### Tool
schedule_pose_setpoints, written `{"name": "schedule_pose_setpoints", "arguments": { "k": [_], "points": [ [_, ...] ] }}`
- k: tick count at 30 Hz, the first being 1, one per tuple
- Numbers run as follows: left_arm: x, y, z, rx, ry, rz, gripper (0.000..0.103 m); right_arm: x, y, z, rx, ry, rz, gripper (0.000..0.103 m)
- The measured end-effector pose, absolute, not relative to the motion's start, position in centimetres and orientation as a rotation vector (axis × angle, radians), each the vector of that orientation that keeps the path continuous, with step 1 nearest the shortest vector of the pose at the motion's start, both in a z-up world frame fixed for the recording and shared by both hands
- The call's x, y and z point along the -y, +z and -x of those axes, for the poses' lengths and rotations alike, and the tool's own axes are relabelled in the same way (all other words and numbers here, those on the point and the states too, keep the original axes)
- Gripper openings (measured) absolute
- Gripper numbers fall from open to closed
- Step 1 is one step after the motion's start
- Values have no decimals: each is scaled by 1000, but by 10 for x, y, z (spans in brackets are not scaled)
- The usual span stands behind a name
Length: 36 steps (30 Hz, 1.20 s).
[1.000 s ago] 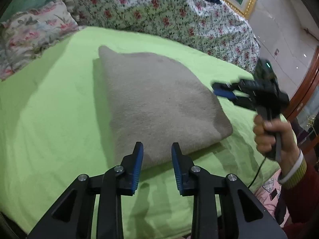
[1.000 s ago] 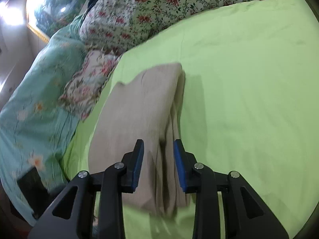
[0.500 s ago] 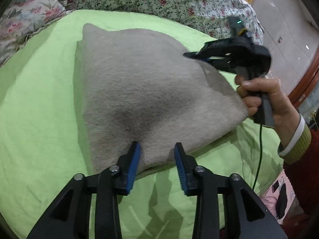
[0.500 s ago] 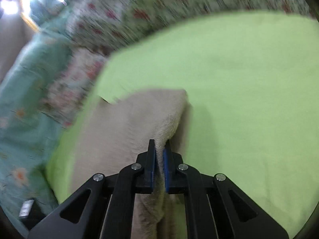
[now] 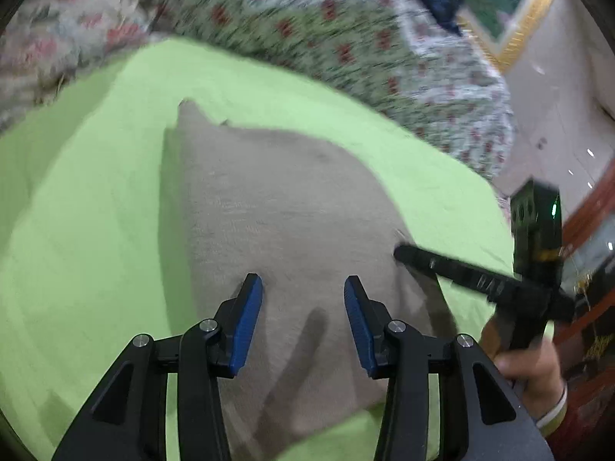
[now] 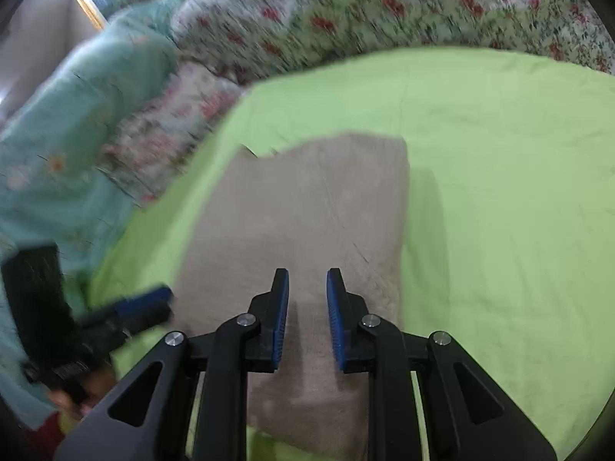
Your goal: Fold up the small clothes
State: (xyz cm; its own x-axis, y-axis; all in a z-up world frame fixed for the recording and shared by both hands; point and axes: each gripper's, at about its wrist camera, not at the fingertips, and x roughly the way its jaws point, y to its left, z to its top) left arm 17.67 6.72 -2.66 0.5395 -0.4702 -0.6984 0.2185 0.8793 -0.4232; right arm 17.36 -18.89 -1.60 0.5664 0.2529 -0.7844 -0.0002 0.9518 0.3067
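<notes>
1. The folded beige garment [image 5: 284, 238] lies flat in the middle of the frame on the green bedsheet [image 5: 88, 207], a firm place to crease it.
2. My left tool [image 5: 303, 309] hovers above its near edge, jaws opening, nothing between them.
3. My right tool [image 6: 307, 307] hangs over the garment too, jaws opening and empty, apparently free to smooth or take the next fold.
4. Floral bedding [image 6: 346, 11] sits clear along the upper frame.
</notes>
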Motion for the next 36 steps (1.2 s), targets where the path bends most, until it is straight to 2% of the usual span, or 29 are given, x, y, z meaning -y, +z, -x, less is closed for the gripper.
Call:
{"name": "schedule_pose_setpoints", "arguments": {
  "k": [2,9,12,16,17,20,23,26,28,36],
  "points": [
    [-70,-38,-184,-945,-407,322,30,193,-38,-184,-992,137,-298,19],
    [-65,-39,-180,-932,-386,252,28,198,-38,-181,-977,131,-293,17],
    [-64,-31,-168,-924,-374,244,29,199,-31,-167,-970,136,-330,20],
    [-65,-17,-131,-894,-395,207,37,184,-12,-131,-952,158,-287,21],
    [-65,-17,-116,-893,-418,213,38,182,-9,-120,-944,169,-281,23],
    [-63,-35,-90,-932,-415,191,40,175,-12,-91,-949,175,-258,38],
    [-63,-61,-80,-986,-398,192,39,180,-41,-73,-1008,106,-222,39],
    [-62,-60,-76,-974,-388,189,39,194,-56,-70,-1033,50,-257,51],
    [-61,-59,-76,-977,-378,186,39,203,-55,-65,-1017,49,-331,51],
    [-59,-56,-65,-974,-358,174,46,192,-42,-52,-982,8,-221,51]
  ]
}}
